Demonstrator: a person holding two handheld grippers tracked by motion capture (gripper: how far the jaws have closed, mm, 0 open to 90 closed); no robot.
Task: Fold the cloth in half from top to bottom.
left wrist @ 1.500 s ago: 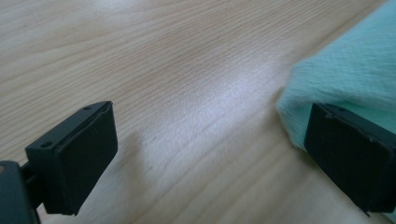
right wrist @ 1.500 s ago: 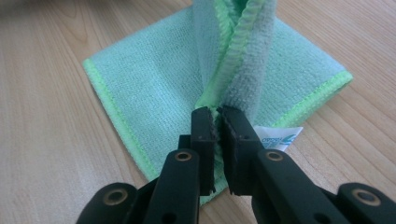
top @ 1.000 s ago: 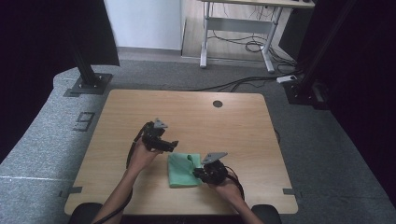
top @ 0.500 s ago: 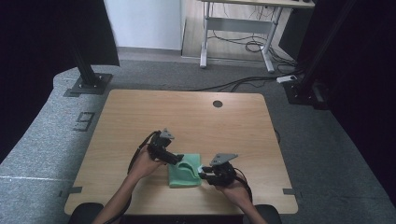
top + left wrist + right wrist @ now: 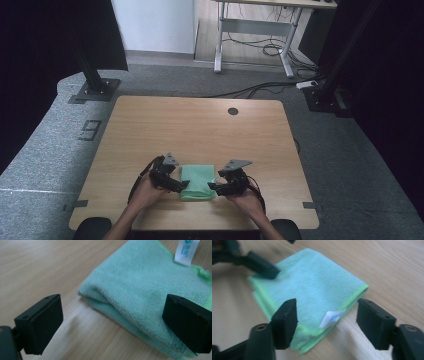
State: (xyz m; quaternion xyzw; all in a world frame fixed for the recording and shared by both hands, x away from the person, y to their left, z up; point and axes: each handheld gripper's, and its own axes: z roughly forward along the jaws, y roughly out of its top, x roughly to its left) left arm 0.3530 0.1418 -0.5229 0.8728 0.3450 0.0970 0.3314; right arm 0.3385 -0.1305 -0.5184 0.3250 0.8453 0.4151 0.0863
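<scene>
Jaws on both sides stand apart, nothing pinched. The right gripper (image 5: 325, 322) has just been opening, and the corner of the folded green microfibre cloth (image 5: 312, 290) with its white tag (image 5: 332, 318) sits between them. The left gripper (image 5: 112, 322) straddles the fluffy folded edge. Bare wooden table (image 5: 200, 125) beyond, one round cable hole (image 5: 233, 111) at the far edge.

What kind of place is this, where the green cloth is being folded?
Probably a lab or recording workspace, not a home: a bare wooden table with a cable hole stands on grey carpet, black stands flank it, and loose cables lie under a desk behind.
</scene>
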